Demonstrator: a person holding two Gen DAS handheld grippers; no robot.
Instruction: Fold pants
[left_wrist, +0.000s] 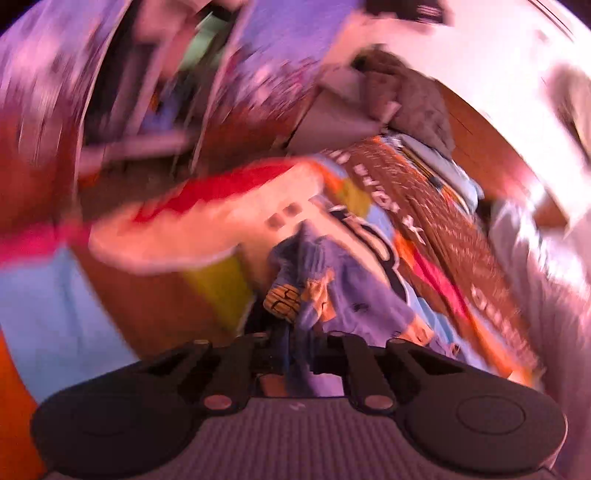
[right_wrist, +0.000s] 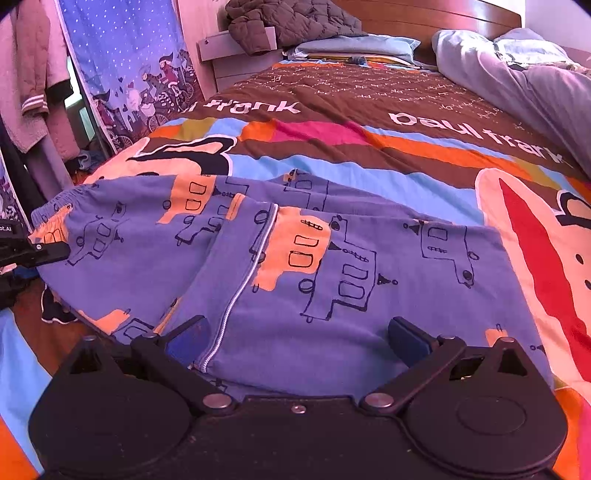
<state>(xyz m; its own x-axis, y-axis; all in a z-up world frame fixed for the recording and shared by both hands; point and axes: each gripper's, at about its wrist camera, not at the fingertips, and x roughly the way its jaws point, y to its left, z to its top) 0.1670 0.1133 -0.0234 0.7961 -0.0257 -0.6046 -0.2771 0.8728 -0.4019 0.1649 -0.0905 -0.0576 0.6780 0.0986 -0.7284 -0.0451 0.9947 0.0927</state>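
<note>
Blue pants (right_wrist: 332, 258) printed with orange and outlined trains lie folded over on the colourful bed cover (right_wrist: 332, 155), their elastic waistband at the left. My right gripper (right_wrist: 297, 336) hovers open at the near edge of the pants, its blue pads spread on either side of a white-stitched seam. The left gripper (right_wrist: 48, 251) enters at the left edge by the waistband. In the blurred left wrist view the left gripper (left_wrist: 293, 339) is shut on a bunched fold of the pants (left_wrist: 332, 280), which rises from between its fingers.
A grey-blue duvet (right_wrist: 517, 74) is heaped at the far right of the bed. A brown quilted jacket (right_wrist: 295, 22) and a pillow (right_wrist: 354, 46) lie by the headboard. A patterned curtain (right_wrist: 129, 74) and hanging clothes (right_wrist: 33, 92) stand left of the bed.
</note>
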